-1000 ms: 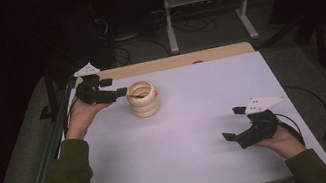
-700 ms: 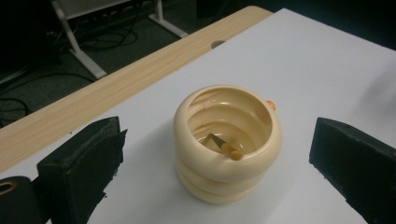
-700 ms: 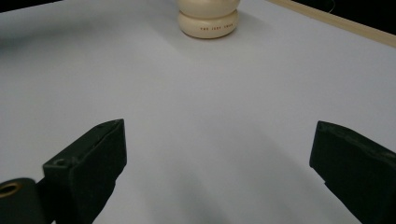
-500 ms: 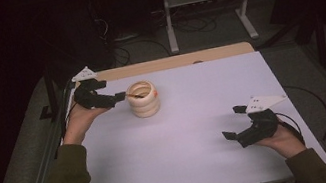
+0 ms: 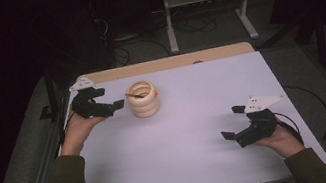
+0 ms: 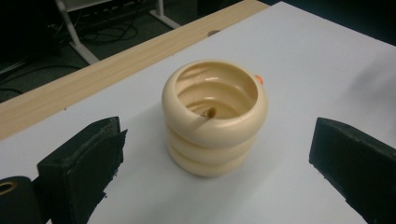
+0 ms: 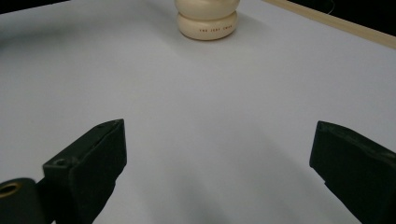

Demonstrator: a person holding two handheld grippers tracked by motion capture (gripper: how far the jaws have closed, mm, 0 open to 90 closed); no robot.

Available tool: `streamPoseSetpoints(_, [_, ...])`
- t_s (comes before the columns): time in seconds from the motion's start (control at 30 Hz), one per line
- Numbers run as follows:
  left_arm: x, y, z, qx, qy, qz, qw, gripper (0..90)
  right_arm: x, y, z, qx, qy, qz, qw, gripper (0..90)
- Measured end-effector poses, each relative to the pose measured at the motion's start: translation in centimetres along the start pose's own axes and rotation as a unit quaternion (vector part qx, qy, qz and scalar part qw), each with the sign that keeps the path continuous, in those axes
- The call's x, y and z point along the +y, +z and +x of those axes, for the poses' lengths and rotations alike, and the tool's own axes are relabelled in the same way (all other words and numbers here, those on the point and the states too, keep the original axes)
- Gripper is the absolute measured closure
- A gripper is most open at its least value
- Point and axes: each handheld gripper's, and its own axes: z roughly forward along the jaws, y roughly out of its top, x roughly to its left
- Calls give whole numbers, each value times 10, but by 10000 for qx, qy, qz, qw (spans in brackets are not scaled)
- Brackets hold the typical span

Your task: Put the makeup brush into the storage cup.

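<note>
Standing at the table's far left, the ribbed cream pot (image 5: 142, 98) faces the empty left gripper (image 5: 114, 108), jaws just opened wide, which should centre on it before closing; the right gripper (image 5: 231, 123) rests open, empty.

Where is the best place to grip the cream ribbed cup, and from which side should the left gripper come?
Probably across the cream ribbed cup's outer wall, in a groove between its rounded rings. It stands upright, and the open left gripper already faces it level from beside, so coming straight in seems simplest.
</note>
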Motion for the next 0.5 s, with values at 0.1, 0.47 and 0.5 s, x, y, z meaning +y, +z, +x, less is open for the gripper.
streamPoseSetpoints(0.1, [-5, -2, -3, -23, -32, -26, 10000, 25, 0, 0, 0, -9, 6, 5, 10000, 33])
streamPoseSetpoints(0.47, [-23, -9, -19, -62, 44, -59, 10000, 25, 0, -2, -1, 0, 59, 6, 10000, 33])
streamPoseSetpoints(0.5, [-25, -10, -20, -52, 44, -62, 10000, 25, 0, -2, -1, -1, 60, -3, 10000, 33])
